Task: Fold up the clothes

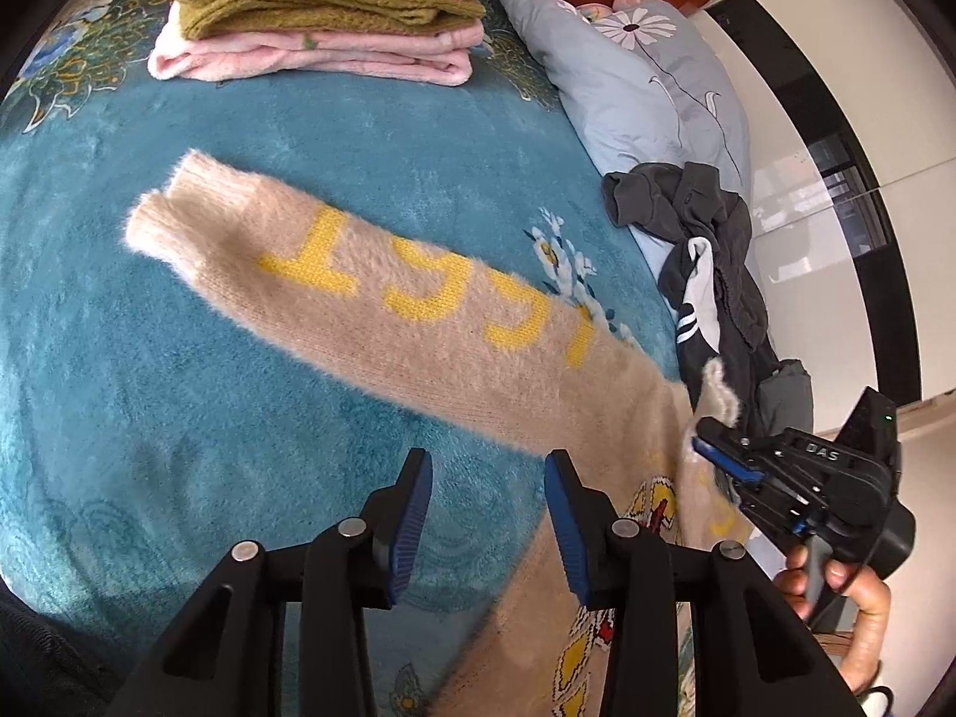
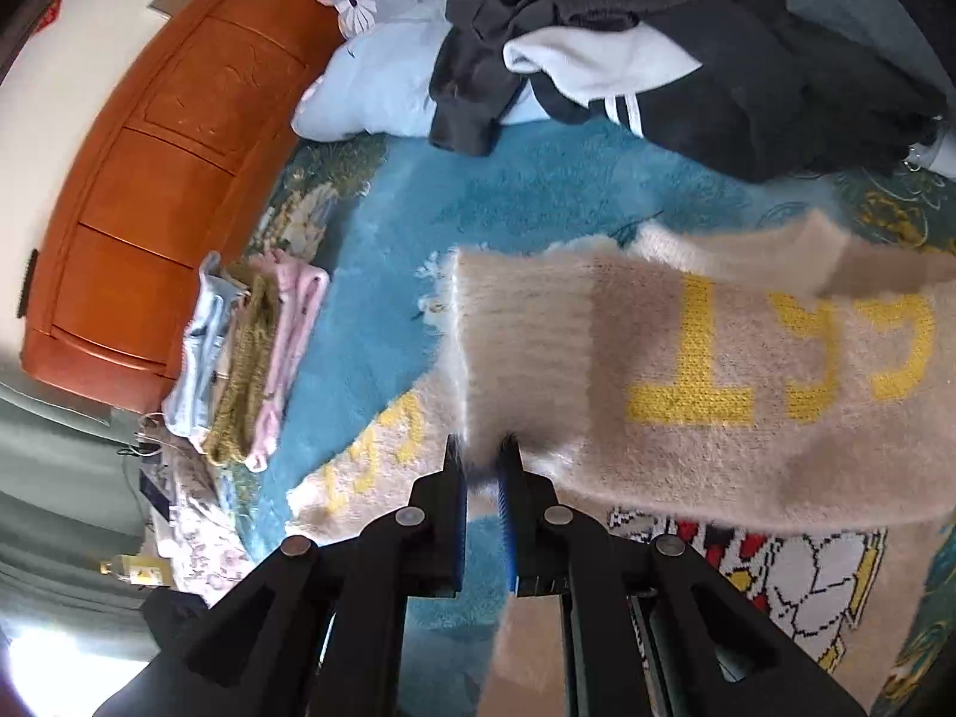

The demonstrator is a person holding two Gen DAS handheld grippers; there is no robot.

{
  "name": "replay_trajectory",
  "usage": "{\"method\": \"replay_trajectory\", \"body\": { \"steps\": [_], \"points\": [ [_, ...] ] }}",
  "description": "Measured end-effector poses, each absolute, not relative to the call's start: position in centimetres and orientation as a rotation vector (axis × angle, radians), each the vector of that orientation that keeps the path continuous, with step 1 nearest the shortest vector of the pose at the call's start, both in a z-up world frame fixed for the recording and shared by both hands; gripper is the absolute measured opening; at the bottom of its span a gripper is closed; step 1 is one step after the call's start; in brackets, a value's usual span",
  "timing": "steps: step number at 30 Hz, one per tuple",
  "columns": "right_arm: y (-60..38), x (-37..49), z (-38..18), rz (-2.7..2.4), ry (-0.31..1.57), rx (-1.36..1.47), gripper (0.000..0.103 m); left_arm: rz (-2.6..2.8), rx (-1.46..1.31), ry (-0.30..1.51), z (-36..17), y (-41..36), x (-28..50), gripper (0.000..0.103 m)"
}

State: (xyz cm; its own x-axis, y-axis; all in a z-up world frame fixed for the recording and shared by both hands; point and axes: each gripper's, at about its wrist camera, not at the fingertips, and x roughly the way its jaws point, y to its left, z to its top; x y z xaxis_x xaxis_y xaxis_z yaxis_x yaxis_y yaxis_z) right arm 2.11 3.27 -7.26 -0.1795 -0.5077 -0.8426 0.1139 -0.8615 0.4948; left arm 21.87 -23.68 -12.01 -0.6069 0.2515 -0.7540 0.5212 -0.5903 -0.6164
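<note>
A fuzzy beige sweater (image 1: 430, 322) with yellow lettering lies on the teal blanket (image 1: 179, 358), one sleeve stretched toward the far left. My left gripper (image 1: 487, 466) is open and empty just above the sweater's body near the sleeve. My right gripper (image 2: 483, 448) is shut on the sweater's (image 2: 747, 370) sleeve cuff and holds it lifted over the body with its cartoon print (image 2: 794, 573). The right gripper also shows in the left wrist view (image 1: 702, 445), pinching beige fabric.
A stack of folded clothes (image 1: 322, 18), olive on pink, sits at the far end of the bed. A heap of dark unfolded clothes (image 1: 711, 263) lies at the right by a grey flowered pillow (image 1: 645, 77). A wooden headboard (image 2: 149, 179) stands behind.
</note>
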Motion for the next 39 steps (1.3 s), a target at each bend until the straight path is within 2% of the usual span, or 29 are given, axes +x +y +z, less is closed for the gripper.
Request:
{"method": "replay_trajectory", "body": {
  "steps": [5, 8, 11, 16, 20, 28, 31, 33, 34, 35, 39],
  "points": [
    [1.4, 1.3, -11.4, -2.054, -0.363, 1.79, 0.01, -2.25, 1.277, 1.388, -13.2, -25.0, 22.1, 0.044],
    [0.7, 1.0, -13.6, -1.997, -0.347, 1.831, 0.015, -2.208, 1.27, 1.418, -13.9, -25.6, 22.2, 0.047],
    [1.7, 1.2, -13.2, -1.905, -0.421, 1.779, 0.043, -2.171, 1.263, 1.424, -14.4, -26.2, 22.2, 0.048],
    [5.9, 2.3, -9.8, -1.964, -0.503, 1.649, 0.047, -2.004, 1.188, 1.508, -16.1, -28.5, 23.0, 0.053],
    [9.3, 3.4, -7.5, -2.008, -0.553, 1.56, 0.054, -1.905, 1.16, 1.589, -17.8, -30.2, 22.6, 0.053],
    [14.9, 6.7, -8.0, -2.095, -0.419, 1.621, 0.055, -1.801, 1.087, 1.537, -18.5, -33.9, 22.5, 0.053],
    [16.2, 7.0, -8.2, -2.099, -0.417, 1.634, 0.055, -1.79, 1.074, 1.499, -18.6, -34.9, 22.3, 0.049],
    [16.9, 7.0, -8.3, -2.101, -0.432, 1.641, 0.055, -1.783, 1.065, 1.473, -18.7, -35.5, 22.2, 0.035],
    [17.1, 6.9, -8.4, -2.102, -0.44, 1.651, 0.055, -1.78, 1.061, 1.46, -18.7, -35.9, 22.2, 0.023],
    [17.3, 6.8, -8.7, -2.103, -0.449, 1.663, 0.055, -1.79, 1.053, 1.453, -18.6, -35.9, 22.2, 0.015],
    [18.1, 6.4, -9.3, -2.121, -0.476, 1.694, 0.055, -1.893, 1.011, 1.358, -16.8, -35.2, 22.0, 0.011]
  ]
}}
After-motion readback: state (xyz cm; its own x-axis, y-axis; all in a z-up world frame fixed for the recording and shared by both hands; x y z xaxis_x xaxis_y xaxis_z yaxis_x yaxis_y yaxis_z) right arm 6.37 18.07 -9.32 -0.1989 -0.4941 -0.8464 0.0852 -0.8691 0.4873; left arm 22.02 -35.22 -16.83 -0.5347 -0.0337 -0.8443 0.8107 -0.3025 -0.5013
